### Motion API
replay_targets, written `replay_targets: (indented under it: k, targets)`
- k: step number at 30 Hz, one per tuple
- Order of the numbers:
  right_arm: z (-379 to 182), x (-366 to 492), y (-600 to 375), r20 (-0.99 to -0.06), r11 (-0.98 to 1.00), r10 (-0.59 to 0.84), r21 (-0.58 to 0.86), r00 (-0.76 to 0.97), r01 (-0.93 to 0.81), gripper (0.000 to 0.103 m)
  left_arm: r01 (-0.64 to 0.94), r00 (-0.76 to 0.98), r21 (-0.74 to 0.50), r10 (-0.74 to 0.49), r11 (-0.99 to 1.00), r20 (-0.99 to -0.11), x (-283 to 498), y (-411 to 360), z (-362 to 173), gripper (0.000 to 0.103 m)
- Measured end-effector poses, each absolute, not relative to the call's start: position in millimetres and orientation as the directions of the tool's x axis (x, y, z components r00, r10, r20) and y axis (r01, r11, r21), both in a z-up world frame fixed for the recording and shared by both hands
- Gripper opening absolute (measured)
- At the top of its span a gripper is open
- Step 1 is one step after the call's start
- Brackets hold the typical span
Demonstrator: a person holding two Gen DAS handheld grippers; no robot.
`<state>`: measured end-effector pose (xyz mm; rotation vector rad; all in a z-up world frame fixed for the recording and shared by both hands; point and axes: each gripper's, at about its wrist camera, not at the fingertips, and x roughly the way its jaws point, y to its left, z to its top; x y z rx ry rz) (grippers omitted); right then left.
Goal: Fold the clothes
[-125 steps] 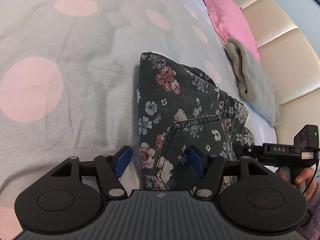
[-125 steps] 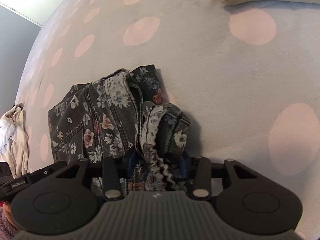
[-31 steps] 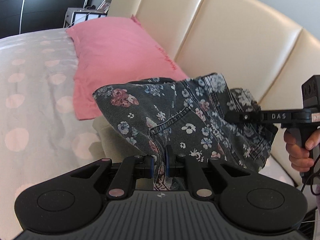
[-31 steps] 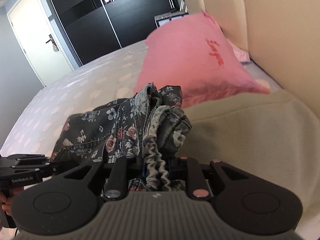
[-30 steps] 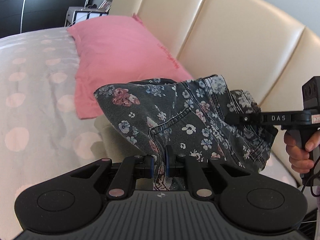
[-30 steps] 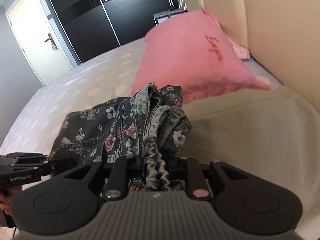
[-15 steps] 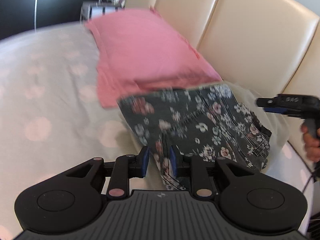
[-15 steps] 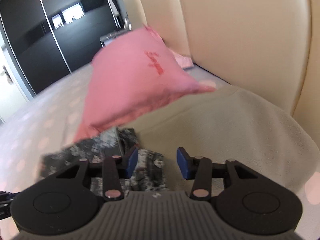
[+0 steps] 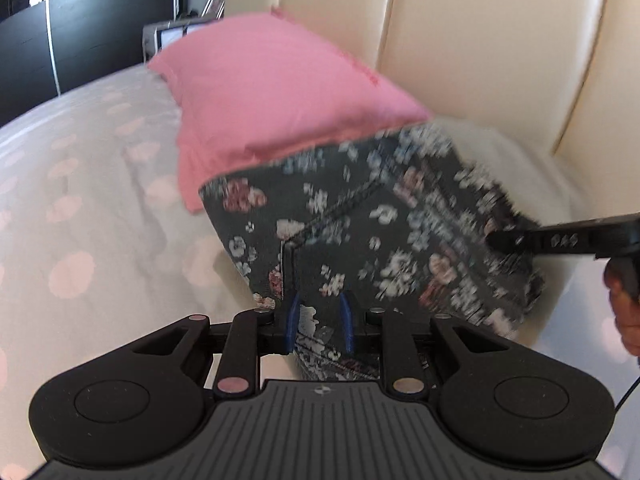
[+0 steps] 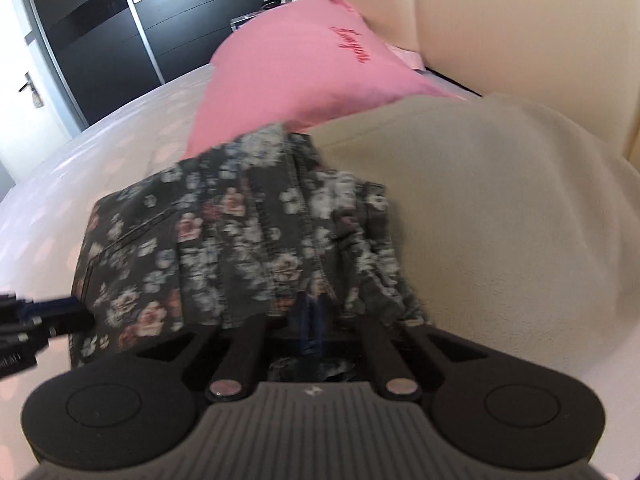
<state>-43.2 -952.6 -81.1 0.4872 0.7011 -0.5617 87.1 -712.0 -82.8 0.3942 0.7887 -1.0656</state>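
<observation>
The folded dark floral denim garment [image 9: 360, 232] lies on top of a folded beige garment [image 10: 500, 208] next to the pink pillow [image 9: 272, 92]. My left gripper [image 9: 319, 320] has its blue pads a little apart around the garment's near edge. My right gripper [image 10: 314, 324] has its blue pads close together at the garment's other edge [image 10: 248, 240]; the view is blurred. The right gripper also shows at the right of the left wrist view [image 9: 560, 238].
The bed has a grey cover with pink dots [image 9: 72, 208]. A cream padded headboard [image 9: 480, 48] rises behind the pillow. Dark wardrobe doors [image 10: 120, 24] and a white door stand at the far side of the room.
The floral garment came down from mid-air onto the beige garment. My left pads opened slightly. My right gripper opened half a second ago and now sits at the garment with pads close together.
</observation>
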Motion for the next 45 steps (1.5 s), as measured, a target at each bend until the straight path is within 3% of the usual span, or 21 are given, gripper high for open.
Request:
replay_targets:
  k: [7,13,17,28,30,32,38,45]
  targets:
    - [-79.9,-42.1,-949.8,-0.708,0.736,-0.330,0.220,0.624,0.640,0.001,0.876,0.295,-0.036,-0.593,0.481,-0.749,86.7,-707.7,-85.7,0.019]
    - [-46.4,-55.0,-913.8,-0.717,0.724,-0.375,0.168,0.587,0.669,0.020,0.868,0.337,-0.010,-0.605,0.496,-0.721,65.3,-675.1,-51.5,0.020]
    - [-5.8,-75.6,-871.9,-0.708,0.739,-0.405,0.120,0.579,0.663,0.029,0.876,0.390,0.067,-0.619,0.478,-0.682,37.2,-643.6,-17.0,0.043]
    - [89.0,-170.1,-726.7,-0.628,0.703,-0.498,0.110,0.598,0.702,0.047,0.899,0.394,0.075,-0.724,0.431,-0.567,-47.2,-535.4,79.5,0.060]
    - [95.1,-189.4,-698.9,-0.604,0.698,-0.510,0.126,0.613,0.705,0.051,0.899,0.399,0.074,-0.738,0.431,-0.545,-61.0,-517.4,89.2,0.068]
    - [96.8,-204.1,-670.9,-0.577,0.696,-0.538,0.107,0.614,0.710,0.056,0.903,0.395,0.067,-0.757,0.425,-0.521,-73.7,-498.9,95.4,0.073]
    - [89.1,-238.0,-592.6,-0.499,0.659,-0.637,0.043,0.587,0.751,0.065,0.888,0.424,0.063,-0.756,0.456,-0.498,-101.4,-460.0,89.3,0.075]
    - [45.6,-256.2,-543.4,-0.471,0.528,-0.716,0.118,0.515,0.841,0.066,0.865,0.435,0.026,-0.722,0.501,-0.538,-108.0,-434.3,55.8,0.075]
